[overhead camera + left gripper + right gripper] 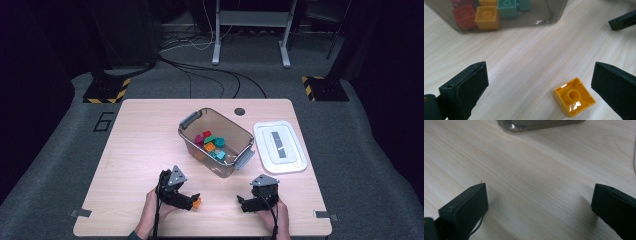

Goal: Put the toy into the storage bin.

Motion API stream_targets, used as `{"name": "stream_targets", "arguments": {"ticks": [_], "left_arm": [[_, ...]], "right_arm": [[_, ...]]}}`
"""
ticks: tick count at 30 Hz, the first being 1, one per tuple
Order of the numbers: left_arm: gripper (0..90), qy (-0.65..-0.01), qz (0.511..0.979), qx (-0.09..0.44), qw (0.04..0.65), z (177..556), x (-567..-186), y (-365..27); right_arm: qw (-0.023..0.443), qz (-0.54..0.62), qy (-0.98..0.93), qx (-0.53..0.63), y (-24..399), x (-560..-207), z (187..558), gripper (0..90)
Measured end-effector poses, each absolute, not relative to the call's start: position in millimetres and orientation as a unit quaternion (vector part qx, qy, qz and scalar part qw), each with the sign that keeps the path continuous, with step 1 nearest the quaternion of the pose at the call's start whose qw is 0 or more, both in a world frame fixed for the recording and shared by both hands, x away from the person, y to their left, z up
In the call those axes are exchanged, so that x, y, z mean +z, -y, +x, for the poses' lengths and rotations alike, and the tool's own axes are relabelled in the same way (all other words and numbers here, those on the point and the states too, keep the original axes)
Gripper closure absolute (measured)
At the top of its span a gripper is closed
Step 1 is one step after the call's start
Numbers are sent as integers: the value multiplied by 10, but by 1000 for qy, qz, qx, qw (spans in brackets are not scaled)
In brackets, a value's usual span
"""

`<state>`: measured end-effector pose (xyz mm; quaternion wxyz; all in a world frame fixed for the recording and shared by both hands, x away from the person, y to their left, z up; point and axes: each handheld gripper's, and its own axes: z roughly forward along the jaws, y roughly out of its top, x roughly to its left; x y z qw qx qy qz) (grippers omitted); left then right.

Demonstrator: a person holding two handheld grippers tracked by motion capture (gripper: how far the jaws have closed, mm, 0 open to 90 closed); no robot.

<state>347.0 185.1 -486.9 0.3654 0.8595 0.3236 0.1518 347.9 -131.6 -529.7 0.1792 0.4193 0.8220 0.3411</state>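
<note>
The job in hand looks like gathering toy bricks into the clear plastic bin [216, 141], and it reads as nearly finished. The bin stands at the middle of the counter [140, 145] with a heap of red, teal, orange and magenta bricks already inside; in the left claw view a yellow brick [486, 17] and a red brick [464, 16] show through its wall at about eleven o'clock.

One orange brick [574, 96] is left outside. It lies on the counter upside down, hollow side and inner tube up, near the counter's six o'clock edge. The left claw [192, 201] stands wide open around it: the brick sits between the jaws, close to the right-hand one at about five o'clock in that view, with neither pad pressing on it.

The right claw [243, 202] is open too, with nothing but bare wood between its jaws; it rests low on the counter at roughly five o'clock from the bin.

The white lid [279, 146] lies flat at the bin's three o'clock, not yet fitted. What seems left: closing on the last brick, carrying it to the bin, and probably putting the lid on.
</note>
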Motion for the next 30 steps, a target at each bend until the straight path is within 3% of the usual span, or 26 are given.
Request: {"name": "stream_targets", "arguments": {"ticks": [14,15,17,30], "left_arm": [[4,-328,864,134,356,3328,-5197,-1731],[20,-323,867,132,356,3323,-5204,-1738],[152,-324,866,133,358,3306,-5209,-1753],[476,-328,854,147,376,3272,-5234,-1862]], "right_arm": [[179,421,-821,342,1313,-5297,3479,0],[179,421,-821,342,1313,-5297,3478,0],[179,421,-821,342,1313,-5297,3478,0],[179,422,-821,342,1313,-5297,3478,0]]}}
